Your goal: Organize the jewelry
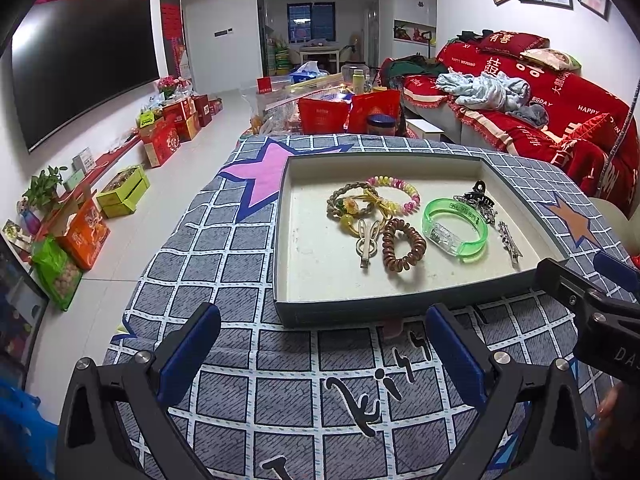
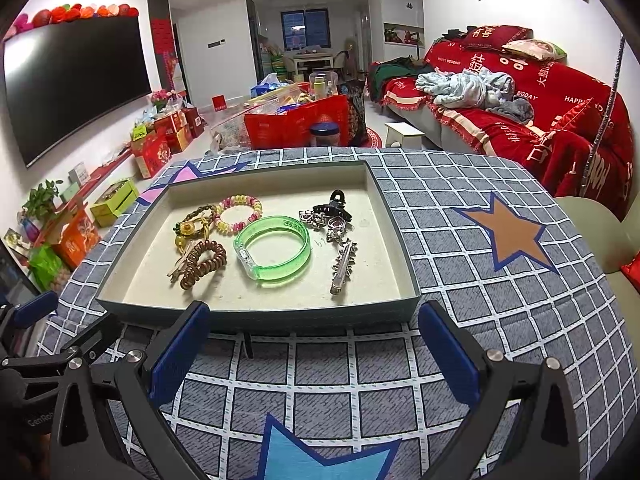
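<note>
A shallow grey tray (image 1: 400, 304) (image 2: 256, 314) lies on the checked cloth. Inside it are a green translucent bangle (image 1: 456, 229) (image 2: 273, 249), a brown coil hair tie (image 1: 403, 245) (image 2: 203, 258), a pink and yellow bead bracelet (image 1: 394, 193) (image 2: 239, 213), a braided band (image 1: 352, 200), a black claw clip (image 1: 480, 196) (image 2: 334, 206) and a silver barrette (image 1: 510, 240) (image 2: 343, 266). My left gripper (image 1: 320, 356) hangs open over the cloth just short of the tray's near wall. My right gripper (image 2: 314, 356) is open too, at the tray's near edge. Both hold nothing.
The cloth-covered table (image 1: 280, 380) (image 2: 500, 320) has bare room on the right around an orange star. A red-covered sofa (image 2: 540, 112) stands at the right, gift boxes and bags (image 1: 160, 136) line the floor under a wall TV (image 1: 80, 64).
</note>
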A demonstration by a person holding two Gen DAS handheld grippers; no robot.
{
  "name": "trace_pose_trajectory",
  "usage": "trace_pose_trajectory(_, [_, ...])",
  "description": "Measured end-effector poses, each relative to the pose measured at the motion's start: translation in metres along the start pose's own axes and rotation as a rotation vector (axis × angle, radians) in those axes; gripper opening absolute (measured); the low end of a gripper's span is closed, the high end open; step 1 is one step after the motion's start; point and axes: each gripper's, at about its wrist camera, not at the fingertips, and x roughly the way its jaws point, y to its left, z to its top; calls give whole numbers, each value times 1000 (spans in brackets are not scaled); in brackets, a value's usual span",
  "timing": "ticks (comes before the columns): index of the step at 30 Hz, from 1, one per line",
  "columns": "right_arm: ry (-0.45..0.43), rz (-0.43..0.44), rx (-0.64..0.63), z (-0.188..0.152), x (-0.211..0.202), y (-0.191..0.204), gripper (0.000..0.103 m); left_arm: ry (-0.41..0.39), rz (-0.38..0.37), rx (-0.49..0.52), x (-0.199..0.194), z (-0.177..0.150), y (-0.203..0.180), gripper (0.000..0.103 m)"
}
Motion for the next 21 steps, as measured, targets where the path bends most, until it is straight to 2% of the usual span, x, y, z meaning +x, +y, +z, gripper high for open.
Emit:
trace_pose_trajectory(14, [0,0,0,1,-1,1,103,24,1,-7,4,-3,3,103])
trace_pose_trajectory(21, [0,0,0,1,-1,1,103,8,-3,-4,1,-2,3,103])
